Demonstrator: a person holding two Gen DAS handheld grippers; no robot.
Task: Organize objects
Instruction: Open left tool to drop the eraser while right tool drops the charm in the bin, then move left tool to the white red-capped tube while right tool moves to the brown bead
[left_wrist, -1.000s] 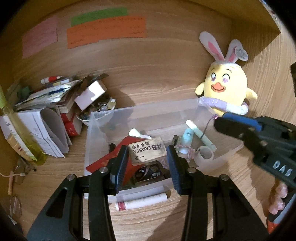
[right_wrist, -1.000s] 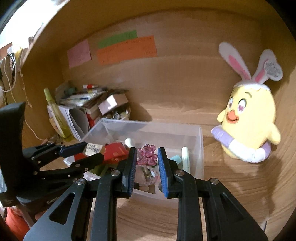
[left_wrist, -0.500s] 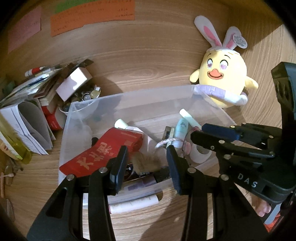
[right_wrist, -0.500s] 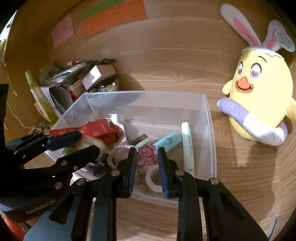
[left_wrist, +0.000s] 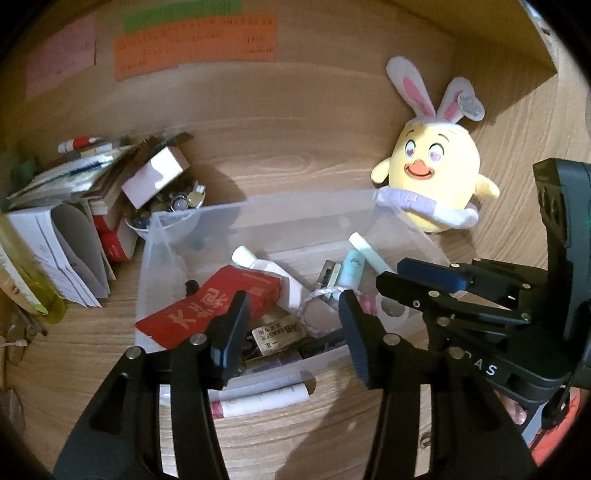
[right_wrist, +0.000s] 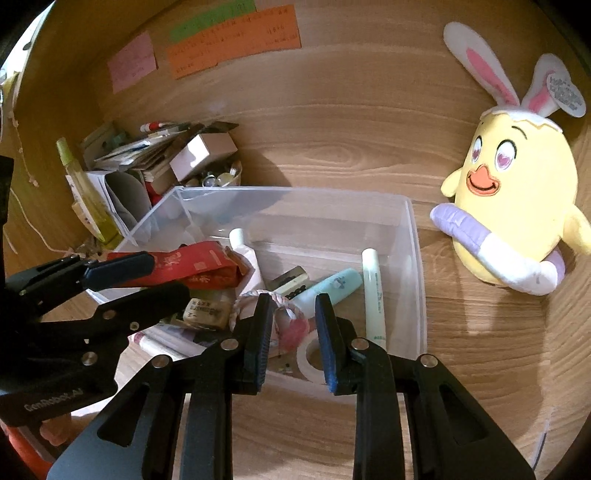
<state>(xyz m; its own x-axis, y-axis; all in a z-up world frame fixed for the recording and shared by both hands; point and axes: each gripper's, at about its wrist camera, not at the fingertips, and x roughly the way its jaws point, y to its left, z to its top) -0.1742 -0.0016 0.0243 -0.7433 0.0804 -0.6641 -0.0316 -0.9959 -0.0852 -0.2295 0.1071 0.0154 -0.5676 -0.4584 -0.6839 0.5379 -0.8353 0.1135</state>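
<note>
A clear plastic bin (left_wrist: 258, 206) (right_wrist: 295, 190) stands on the wooden desk with several small items in it. My left gripper (left_wrist: 292, 295) (right_wrist: 166, 275) hangs over its near left part. Its jaws are opening and grip nothing. The tan 4B eraser (left_wrist: 279, 334) (right_wrist: 205, 312) lies loose in the bin below them, beside a red packet (left_wrist: 207, 306). My right gripper (right_wrist: 293, 297) (left_wrist: 388, 275) reaches over the bin's near edge, shut on a pink charm (right_wrist: 291, 326) with a braided cord (right_wrist: 251, 297). A tape roll (right_wrist: 314, 358) lies beneath it.
A green pen (right_wrist: 375, 291) and a mint tube (right_wrist: 328, 286) lie in the bin's right half. A yellow plush chick (right_wrist: 517, 206) leans at the back right. Papers, boxes and a bowl (left_wrist: 92, 192) crowd the left. A white tube (left_wrist: 258, 400) lies in front of the bin.
The left jaws have widened and the eraser has dropped from them into the bin. The right gripper has sunk toward the bin with the pink charm.
</note>
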